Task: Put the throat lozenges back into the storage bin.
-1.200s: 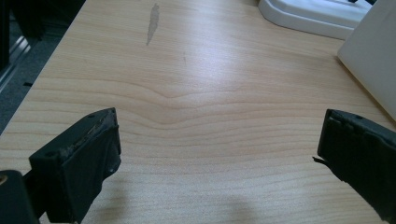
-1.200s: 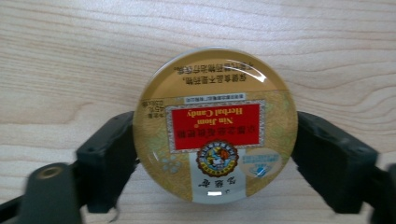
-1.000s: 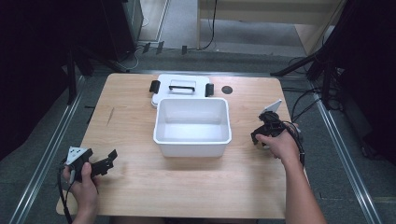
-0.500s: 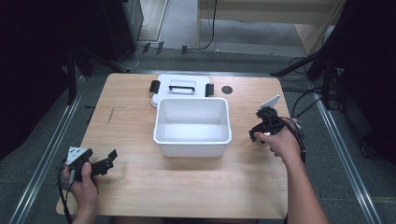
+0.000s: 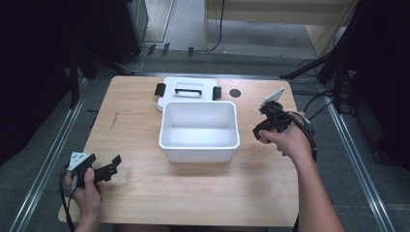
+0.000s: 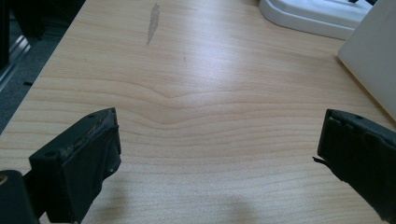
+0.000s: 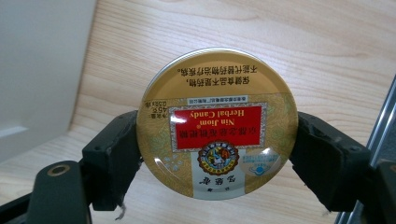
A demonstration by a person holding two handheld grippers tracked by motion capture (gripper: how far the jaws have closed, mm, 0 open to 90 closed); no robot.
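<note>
Squarely clamped, candy tin [image 7: 217,123], right gripper [image 7: 217,154] jaws

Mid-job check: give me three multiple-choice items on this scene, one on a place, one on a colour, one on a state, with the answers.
1. Where is the white bin?
A. left edge of the table
B. middle of the table
C. on the floor

2. What colour is the label panel on the candy tin?
A. red
B. blue
C. black

3. How is the right gripper?
A. open over the bin
B. shut on nothing
C. shut on the candy tin

Answers: 1 B, the bin sits mid-table in front of its lid. 2 A, a red panel on gold. 3 C, both jaws press the tin's rim.
</note>
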